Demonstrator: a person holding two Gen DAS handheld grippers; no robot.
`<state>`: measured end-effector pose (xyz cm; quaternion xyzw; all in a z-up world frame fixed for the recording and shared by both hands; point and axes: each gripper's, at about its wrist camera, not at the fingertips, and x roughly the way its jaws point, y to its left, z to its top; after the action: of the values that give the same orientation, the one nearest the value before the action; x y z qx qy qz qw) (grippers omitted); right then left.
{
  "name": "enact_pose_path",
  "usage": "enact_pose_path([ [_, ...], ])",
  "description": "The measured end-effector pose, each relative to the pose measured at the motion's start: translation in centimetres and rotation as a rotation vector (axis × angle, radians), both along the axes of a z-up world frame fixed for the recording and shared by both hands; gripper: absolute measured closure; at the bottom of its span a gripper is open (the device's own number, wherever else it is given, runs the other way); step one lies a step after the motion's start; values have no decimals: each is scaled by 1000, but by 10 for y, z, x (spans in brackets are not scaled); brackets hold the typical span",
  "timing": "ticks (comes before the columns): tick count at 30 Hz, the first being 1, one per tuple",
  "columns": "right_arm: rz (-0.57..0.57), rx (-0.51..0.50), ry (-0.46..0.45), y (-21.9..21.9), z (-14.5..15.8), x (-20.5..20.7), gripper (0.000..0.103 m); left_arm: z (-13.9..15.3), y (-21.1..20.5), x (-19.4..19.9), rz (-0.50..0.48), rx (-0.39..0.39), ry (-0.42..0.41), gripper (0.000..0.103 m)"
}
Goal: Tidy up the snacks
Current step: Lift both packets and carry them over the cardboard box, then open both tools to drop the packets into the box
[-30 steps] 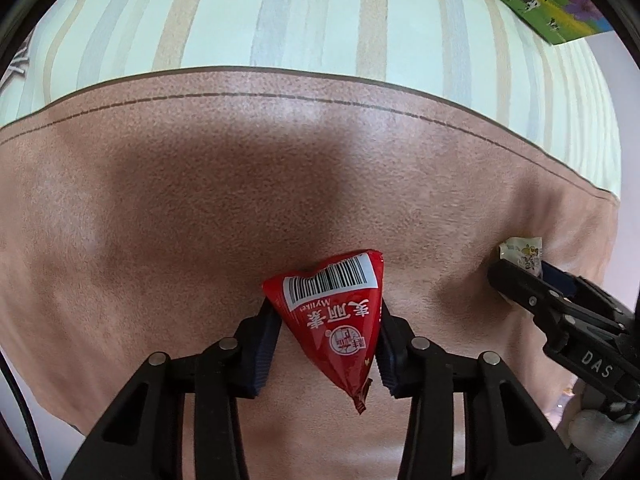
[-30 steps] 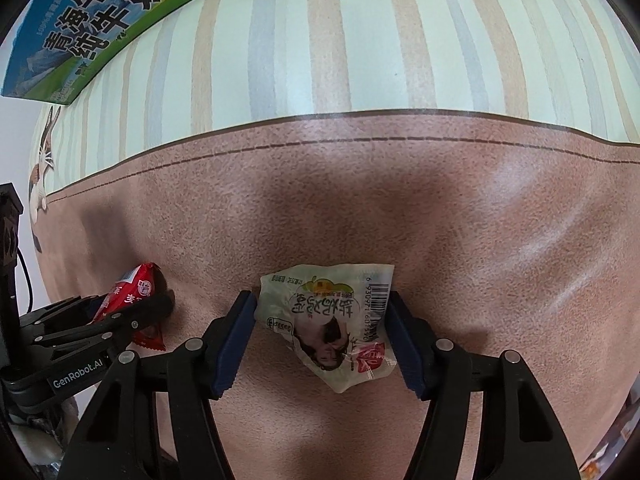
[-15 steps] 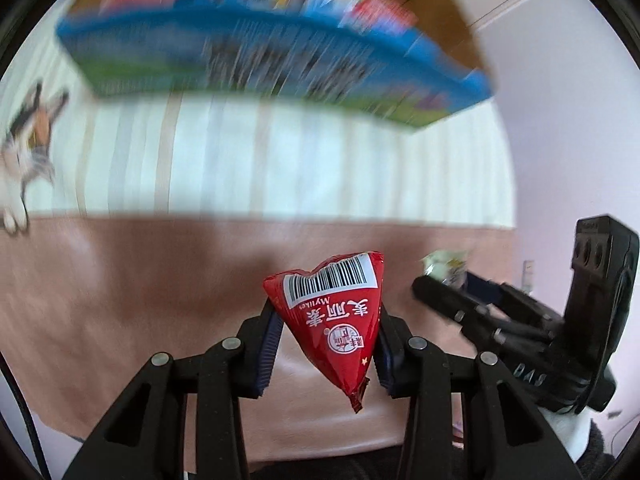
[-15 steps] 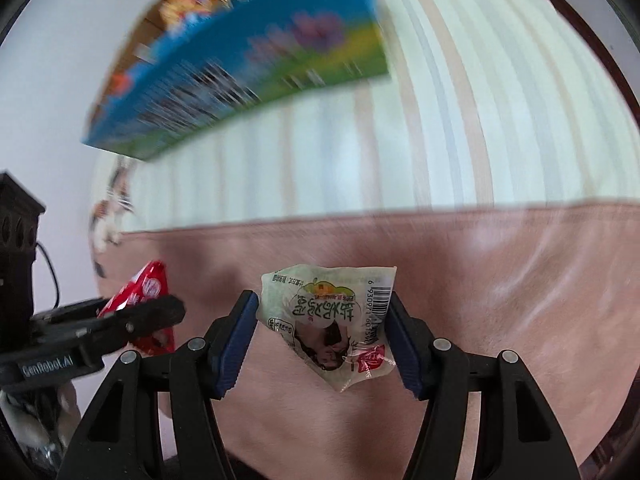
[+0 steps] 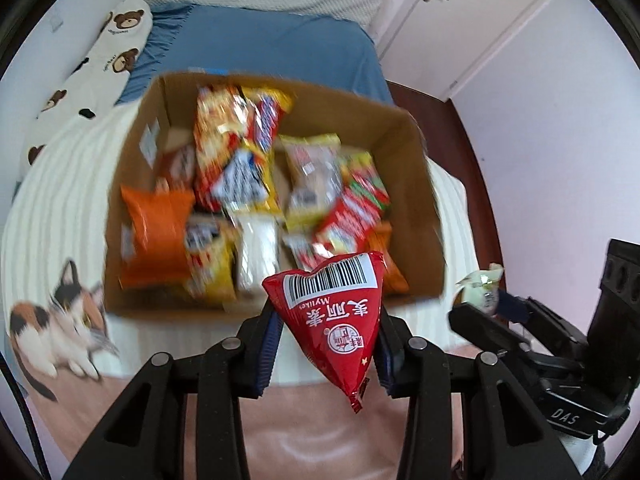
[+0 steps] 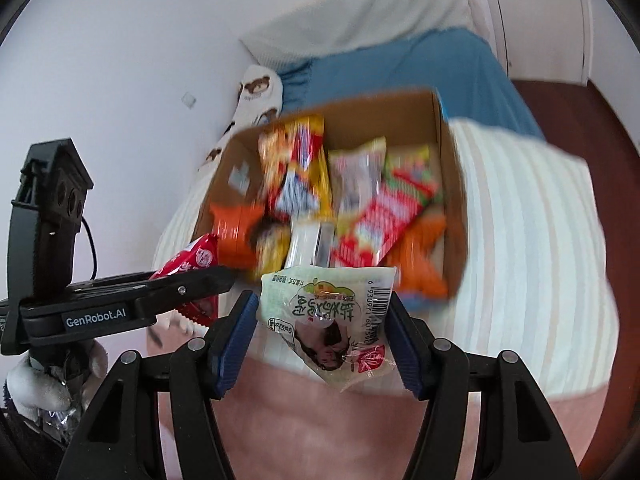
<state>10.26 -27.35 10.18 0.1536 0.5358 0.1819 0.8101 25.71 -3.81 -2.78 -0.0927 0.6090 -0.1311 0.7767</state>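
My left gripper [image 5: 326,334] is shut on a red triangular snack packet [image 5: 334,314] with a white barcode, held up in front of an open cardboard box [image 5: 416,168]. My right gripper [image 6: 322,320] is shut on a pale green snack packet [image 6: 328,320] with a barcode, also held before the box [image 6: 454,184]. The box is full of several colourful snack bags and stands on a striped blanket. The right gripper with its packet [image 5: 482,284] shows at the right of the left wrist view. The left gripper with the red packet [image 6: 192,260] shows at the left of the right wrist view.
The box sits on a bed with a cream striped blanket [image 5: 52,184], a blue sheet [image 5: 264,40] and a bear-print pillow [image 5: 96,60] behind. A brown blanket [image 5: 304,436] lies below the grippers. A pink wall and white door [image 5: 492,12] stand at the right.
Both grippers have lifted and tilted up from the brown blanket, each still holding its packet. The snack box, seen before from its side, now shows its open top.
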Motion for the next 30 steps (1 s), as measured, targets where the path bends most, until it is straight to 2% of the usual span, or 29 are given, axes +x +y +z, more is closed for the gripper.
enact_pose_path([
  [5,5,-48,-28,14,-2,63,38,-18,11,44,22,24,36,65],
  [12,32,-110,17,41,-35,124,38,-58,18,94,28,90,114,65],
  [18,38,-116,91,57,-76,142,38,-82,15,115,10,125,160,65],
  [25,37,-123,158,65,-107,151,35,-93,8,119,-13,160,174,65],
  [28,16,-125,169,61,-111,151,19,-96,8,118,-6,162,178,61],
  [30,0,-130,175,57,-111,152,10,-95,11,118,11,157,171,49],
])
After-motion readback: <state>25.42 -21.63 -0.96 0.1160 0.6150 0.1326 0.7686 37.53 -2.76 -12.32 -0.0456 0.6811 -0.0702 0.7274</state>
